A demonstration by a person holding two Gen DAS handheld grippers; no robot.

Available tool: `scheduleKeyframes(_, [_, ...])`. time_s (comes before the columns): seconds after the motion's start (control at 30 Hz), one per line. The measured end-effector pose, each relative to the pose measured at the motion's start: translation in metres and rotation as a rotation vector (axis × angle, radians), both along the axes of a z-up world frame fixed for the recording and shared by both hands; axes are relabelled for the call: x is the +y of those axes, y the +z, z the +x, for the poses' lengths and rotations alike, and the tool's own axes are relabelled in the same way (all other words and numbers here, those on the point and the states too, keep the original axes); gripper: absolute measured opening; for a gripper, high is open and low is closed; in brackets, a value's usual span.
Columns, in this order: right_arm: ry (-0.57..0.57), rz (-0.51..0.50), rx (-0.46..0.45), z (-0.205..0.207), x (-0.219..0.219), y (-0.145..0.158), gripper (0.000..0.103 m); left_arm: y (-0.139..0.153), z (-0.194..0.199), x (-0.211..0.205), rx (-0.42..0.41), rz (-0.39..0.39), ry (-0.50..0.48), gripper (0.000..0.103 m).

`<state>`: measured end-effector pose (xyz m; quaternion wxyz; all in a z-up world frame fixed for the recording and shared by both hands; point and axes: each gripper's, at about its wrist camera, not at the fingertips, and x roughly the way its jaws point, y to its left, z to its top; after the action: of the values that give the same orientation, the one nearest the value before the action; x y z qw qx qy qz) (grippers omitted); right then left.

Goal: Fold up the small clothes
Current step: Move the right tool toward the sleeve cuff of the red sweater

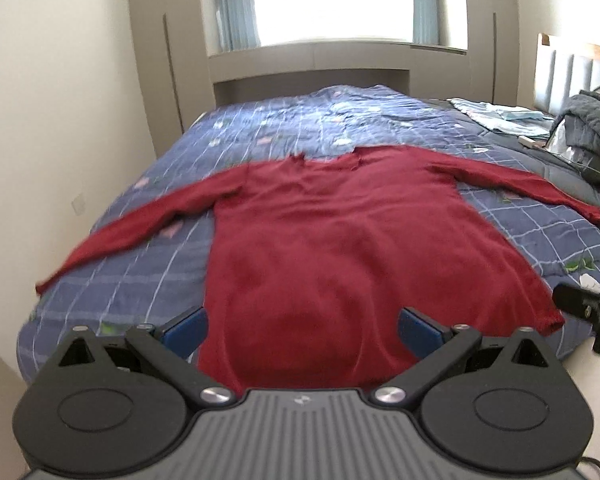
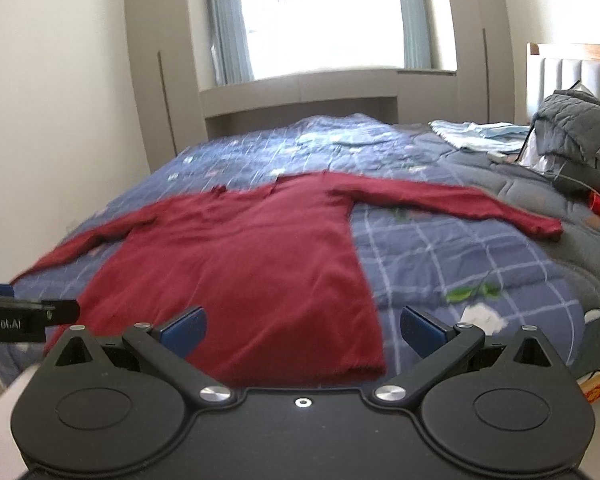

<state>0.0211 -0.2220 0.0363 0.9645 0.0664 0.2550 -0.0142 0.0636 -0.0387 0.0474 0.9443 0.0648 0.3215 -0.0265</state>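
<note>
A dark red long-sleeved sweater (image 1: 332, 240) lies flat on the blue checked bedspread (image 1: 260, 128), sleeves spread out to both sides, hem toward me. It also shows in the right wrist view (image 2: 240, 260). My left gripper (image 1: 302, 326) is open and empty, hovering just above the middle of the hem. My right gripper (image 2: 302, 326) is open and empty above the hem's right corner. The left gripper's finger shows at the left edge of the right wrist view (image 2: 28, 316), and the right gripper shows at the right edge of the left wrist view (image 1: 588, 312).
A grey quilted jacket (image 2: 576, 136) and light blue folded cloth (image 2: 476, 132) lie at the bed's far right near the headboard (image 2: 572, 72). A white scrap (image 2: 482, 318) lies on the bedspread (image 2: 440, 256) near the right gripper. A wall runs along the left; a window is behind.
</note>
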Motion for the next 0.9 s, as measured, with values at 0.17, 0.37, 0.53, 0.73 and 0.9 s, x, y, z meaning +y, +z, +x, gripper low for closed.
scheduleKeyframes(0.17, [-0.045,0.014,-0.011,0.023,-0.02,0.005,0.103,0.009,0.026,-0.017,-0.014,0.024,-0.027,0.103])
scheduleKeyframes(0.37, [-0.119,0.039,-0.017,0.054,-0.048,-0.002,0.103,0.008,0.064,-0.034,0.003,0.05,-0.039,0.103])
scheduleKeyframes(0.53, [-0.177,0.078,-0.045,0.084,-0.077,-0.017,0.103,0.0,0.108,-0.049,0.034,0.078,-0.06,0.103])
scheduleKeyframes(0.73, [-0.216,0.138,-0.018,0.133,-0.12,-0.035,0.103,-0.01,0.175,-0.08,0.054,0.106,-0.084,0.103])
scheduleKeyframes(0.9, [-0.283,0.184,0.025,0.171,-0.165,-0.046,0.103,-0.019,0.233,-0.109,0.042,0.109,-0.115,0.103])
